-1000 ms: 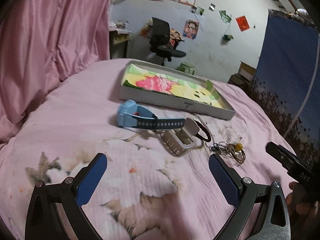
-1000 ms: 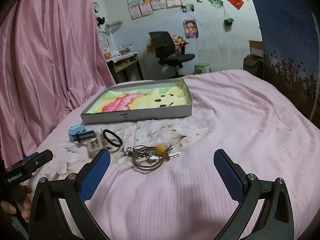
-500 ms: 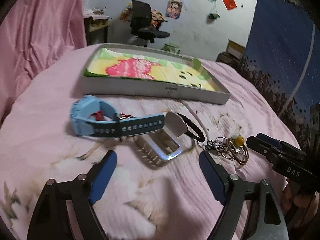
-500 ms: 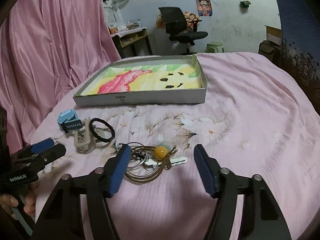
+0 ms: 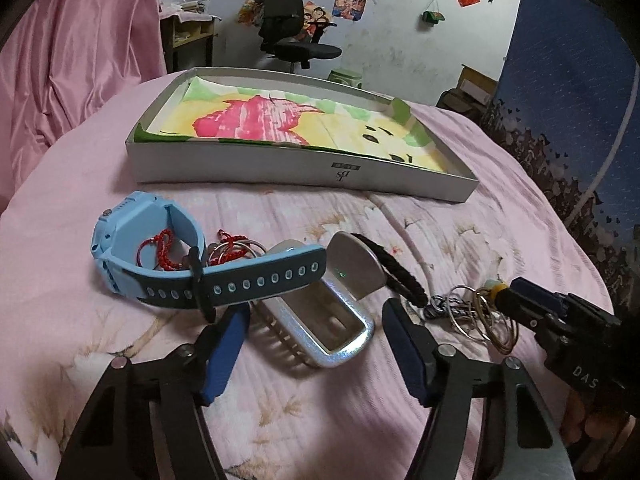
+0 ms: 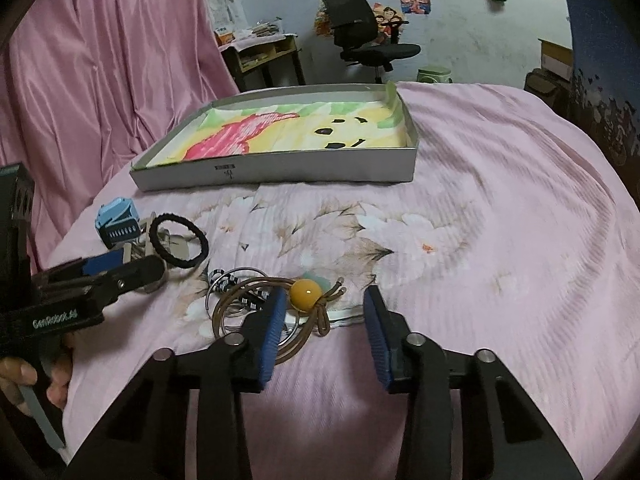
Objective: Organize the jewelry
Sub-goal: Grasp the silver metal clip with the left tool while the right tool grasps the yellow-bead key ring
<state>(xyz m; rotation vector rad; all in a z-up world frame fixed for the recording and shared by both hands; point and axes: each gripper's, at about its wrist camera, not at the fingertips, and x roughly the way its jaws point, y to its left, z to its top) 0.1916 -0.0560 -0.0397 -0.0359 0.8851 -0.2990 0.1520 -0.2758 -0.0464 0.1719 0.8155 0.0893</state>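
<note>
Jewelry lies on a pink floral bedspread in front of a shallow grey box (image 5: 280, 170) lined with a bright drawing, also in the right wrist view (image 6: 280, 170). My left gripper (image 5: 316, 326) is open, its fingers either side of a silver hair claw (image 5: 320, 324). A blue watch (image 5: 160, 256) with a red cord (image 5: 164, 250) lies just beyond, and a black hair band (image 5: 400, 272) to the right. My right gripper (image 6: 324, 312) is open around a brown cord with a yellow bead (image 6: 306, 294) and metal rings (image 6: 236, 292).
A pink curtain (image 6: 100, 80) hangs along the left. A black office chair (image 6: 360, 32) and a desk (image 6: 260, 56) stand beyond the bed by the postered wall. A dark blue panel (image 5: 572, 100) stands at the right.
Both grippers have moved forward and down to the jewelry and narrowed. The left one now straddles the silver hair claw, the right one the beaded cord.
</note>
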